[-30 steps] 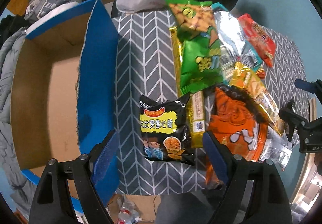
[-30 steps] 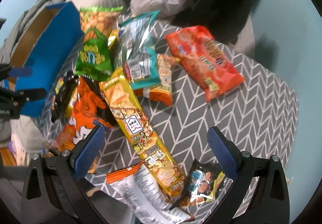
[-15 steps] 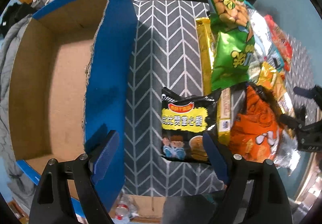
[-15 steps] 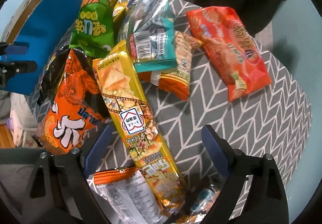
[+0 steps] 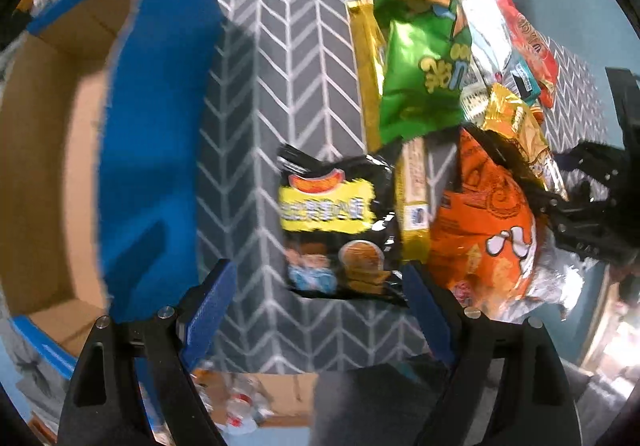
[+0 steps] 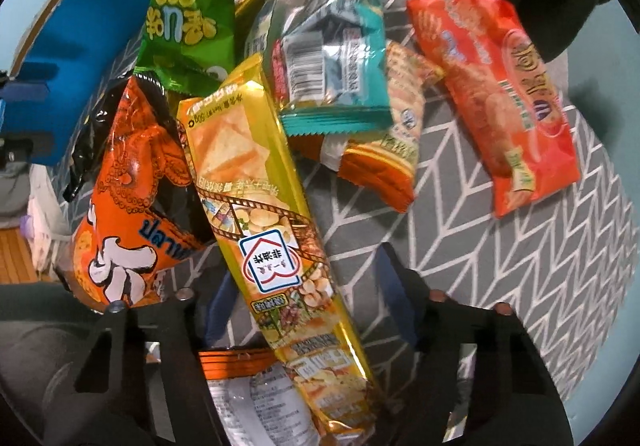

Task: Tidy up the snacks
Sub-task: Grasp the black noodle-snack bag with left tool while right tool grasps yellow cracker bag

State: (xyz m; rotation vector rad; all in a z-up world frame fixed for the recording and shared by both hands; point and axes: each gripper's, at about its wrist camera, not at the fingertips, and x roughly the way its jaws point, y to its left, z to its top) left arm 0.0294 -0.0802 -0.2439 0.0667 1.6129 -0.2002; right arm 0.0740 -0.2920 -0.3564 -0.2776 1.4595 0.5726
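Snacks lie in a loose pile on the tabletop (image 5: 280, 57), which is covered in grey chevron fabric.

Right wrist view: a long yellow packet (image 6: 260, 213) runs from 12 o'clock down to 6 o'clock and passes between the two fingers of the right hand-held gripper (image 6: 308, 302). The jaws have just been closing and now stand part-way in, one blue pad on each side of the packet. Pad contact with the packet cannot be confirmed. An orange bag (image 6: 132, 197) lies at 9 o'clock of the packet, touching it. A green bag (image 6: 188, 13) sits at 11 o'clock, a teal packet (image 6: 332, 45) at 12 o'clock, and a red packet (image 6: 504, 85) at 2 o'clock, apart from the pile.

Left wrist view: the left hand-held gripper (image 5: 316, 306) stands wide open and holds nothing. A black packet (image 5: 340, 230) lies just beyond its fingertips, nearer the right finger. A blue-walled cardboard box (image 5: 148, 133) stands open at 9 o'clock.
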